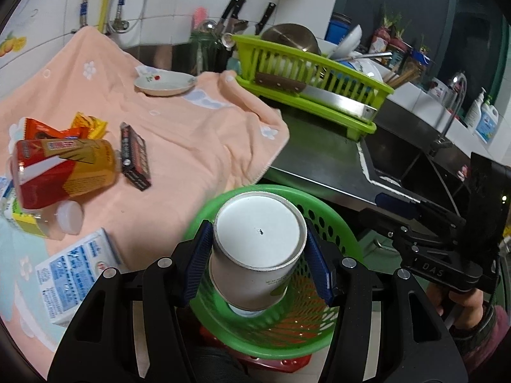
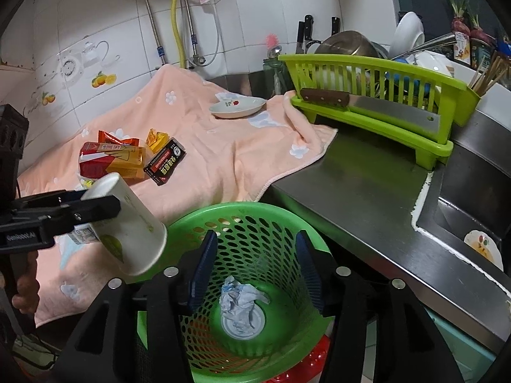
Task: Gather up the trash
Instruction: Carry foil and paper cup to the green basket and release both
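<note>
Kitchen worktop of steel runs across both views, its left half draped in a peach towel (image 2: 198,159). Nearest you, in the lower middle of the left wrist view, your left gripper (image 1: 258,252) has its blue pads clamped on the sides of a white paper cup (image 1: 257,249), which is turned bottom toward the camera and tilted mouth-down above the green basket (image 1: 332,223). In the right wrist view the same cup (image 2: 127,226) shows at lower left, just over the basket's rim. Your right gripper (image 2: 255,268) hangs over the basket (image 2: 242,220) with its jaws apart and nothing between them. A crumpled tissue (image 2: 239,296) lies on the basket's floor.

Farther out on the towel, at the left of the frame, you have a red and yellow carton (image 2: 108,159), snack wrappers (image 2: 118,138), a black box (image 2: 164,161) and a blue and white carton (image 1: 76,265), all close together. Beyond them, near the upper middle, sits a small flowered dish (image 2: 238,107). A lime dish rack (image 2: 383,95) with a cleaver (image 2: 373,103) leaning on it stands at upper right, and the sink (image 2: 472,220) lies at the right edge.
</note>
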{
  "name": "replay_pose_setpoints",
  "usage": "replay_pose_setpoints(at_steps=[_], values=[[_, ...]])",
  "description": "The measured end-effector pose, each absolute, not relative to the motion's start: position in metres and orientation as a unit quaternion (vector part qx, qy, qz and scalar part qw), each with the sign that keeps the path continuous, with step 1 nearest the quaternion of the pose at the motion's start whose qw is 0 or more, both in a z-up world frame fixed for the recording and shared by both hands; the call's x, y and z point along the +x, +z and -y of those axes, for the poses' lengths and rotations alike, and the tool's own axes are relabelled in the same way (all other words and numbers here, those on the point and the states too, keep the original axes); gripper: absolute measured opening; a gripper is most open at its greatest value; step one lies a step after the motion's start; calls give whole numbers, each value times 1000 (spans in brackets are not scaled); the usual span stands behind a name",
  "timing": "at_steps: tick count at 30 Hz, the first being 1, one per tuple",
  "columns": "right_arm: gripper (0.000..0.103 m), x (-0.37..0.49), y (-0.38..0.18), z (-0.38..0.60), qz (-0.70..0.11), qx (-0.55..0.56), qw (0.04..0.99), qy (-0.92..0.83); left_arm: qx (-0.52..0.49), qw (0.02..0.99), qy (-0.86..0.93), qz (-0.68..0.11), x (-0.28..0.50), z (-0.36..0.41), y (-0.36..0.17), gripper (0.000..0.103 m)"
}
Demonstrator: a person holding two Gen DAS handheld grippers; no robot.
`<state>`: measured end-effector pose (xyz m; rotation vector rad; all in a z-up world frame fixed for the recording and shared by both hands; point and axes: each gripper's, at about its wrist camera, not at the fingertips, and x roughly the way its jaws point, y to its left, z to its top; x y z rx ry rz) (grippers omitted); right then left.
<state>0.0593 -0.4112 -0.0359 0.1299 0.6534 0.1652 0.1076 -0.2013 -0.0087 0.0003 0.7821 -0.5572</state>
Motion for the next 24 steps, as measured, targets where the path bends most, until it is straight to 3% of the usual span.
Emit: replay_pose_setpoints(at_steps=[22, 24], values=[[58, 55, -41, 416, -326, 67, 941, 68, 15, 856, -305, -417, 116, 245, -46, 58], [58, 54, -42, 417, -326, 68, 941, 66, 20, 857, -306, -415, 114, 247, -45, 64]])
